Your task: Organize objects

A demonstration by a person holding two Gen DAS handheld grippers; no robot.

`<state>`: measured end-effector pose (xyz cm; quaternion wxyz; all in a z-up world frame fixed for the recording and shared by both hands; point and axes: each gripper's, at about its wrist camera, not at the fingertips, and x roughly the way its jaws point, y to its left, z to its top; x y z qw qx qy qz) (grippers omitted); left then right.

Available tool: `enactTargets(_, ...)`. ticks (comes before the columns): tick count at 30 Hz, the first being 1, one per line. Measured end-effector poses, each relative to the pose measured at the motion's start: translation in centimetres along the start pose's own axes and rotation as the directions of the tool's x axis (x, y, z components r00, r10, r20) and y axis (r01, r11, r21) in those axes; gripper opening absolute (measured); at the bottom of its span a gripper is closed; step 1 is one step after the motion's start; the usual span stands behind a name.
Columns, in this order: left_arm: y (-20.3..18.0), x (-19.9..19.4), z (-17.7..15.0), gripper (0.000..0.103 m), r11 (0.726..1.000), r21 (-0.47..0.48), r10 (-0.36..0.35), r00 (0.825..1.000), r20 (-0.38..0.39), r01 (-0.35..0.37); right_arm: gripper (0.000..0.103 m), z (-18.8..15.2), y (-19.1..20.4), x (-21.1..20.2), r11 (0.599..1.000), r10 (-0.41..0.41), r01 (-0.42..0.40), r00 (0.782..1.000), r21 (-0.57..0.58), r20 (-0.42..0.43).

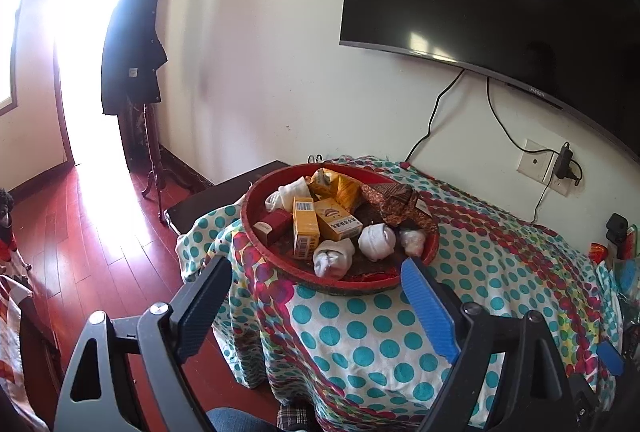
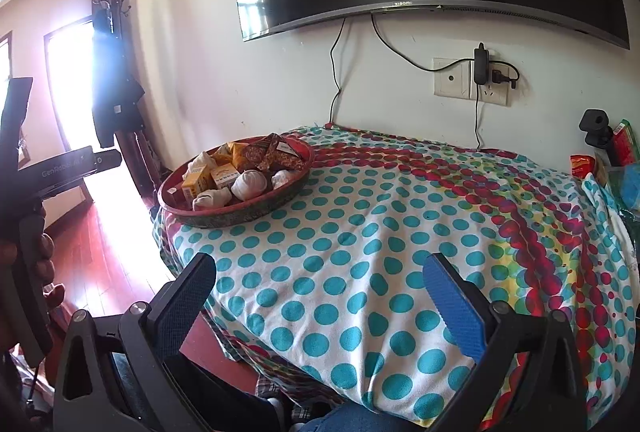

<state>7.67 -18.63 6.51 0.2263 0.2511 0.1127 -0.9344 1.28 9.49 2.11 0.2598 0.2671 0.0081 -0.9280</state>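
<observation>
- My left gripper (image 1: 316,292) hangs with its jaws spread wide and nothing between them, aimed at the near rim of the red tray (image 1: 256,236), which sits just beyond the fingertips.
- The tray rests at the table's left end on the dotted cloth (image 2: 360,232); inside lie the yellow boxes (image 1: 306,232), rolled white socks (image 1: 334,258), a small red box (image 1: 274,226) and a patterned brown cloth (image 1: 394,202), heaped loosely together.
- Everything being gathered in one tray fits either sorted-in things or a pile awaiting sorting out; I cannot tell which.
- My right gripper (image 2: 320,284) also has its jaws spread and empty, over bare cloth, the tray well off to its left.
</observation>
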Motion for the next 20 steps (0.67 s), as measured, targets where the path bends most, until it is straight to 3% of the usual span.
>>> enactTargets(2, -0.1, 0.2, -0.2, 0.090, 1.000, 0.013, 0.027, 1.000, 0.001, -0.027, 0.103, 0.0, -0.2, 0.1, 1.000, 0.000, 0.000, 1.000, 0.005, -0.005)
enactTargets(11, -0.5, 0.7, -0.7, 0.091, 0.998, 0.057, 0.018, 0.999, -0.030, -0.016, 0.103, 0.0, -0.2, 0.3, 1.000, -0.006, 0.006, 1.000, -0.008, -0.005)
enactTargets(20, -0.1, 1.2, -0.8, 0.091, 0.999, 0.029, 0.021, 0.998, -0.066, -0.019, 0.103, 0.0, 0.1, 0.3, 1.000, -0.004, 0.004, 1.000, -0.015, -0.009)
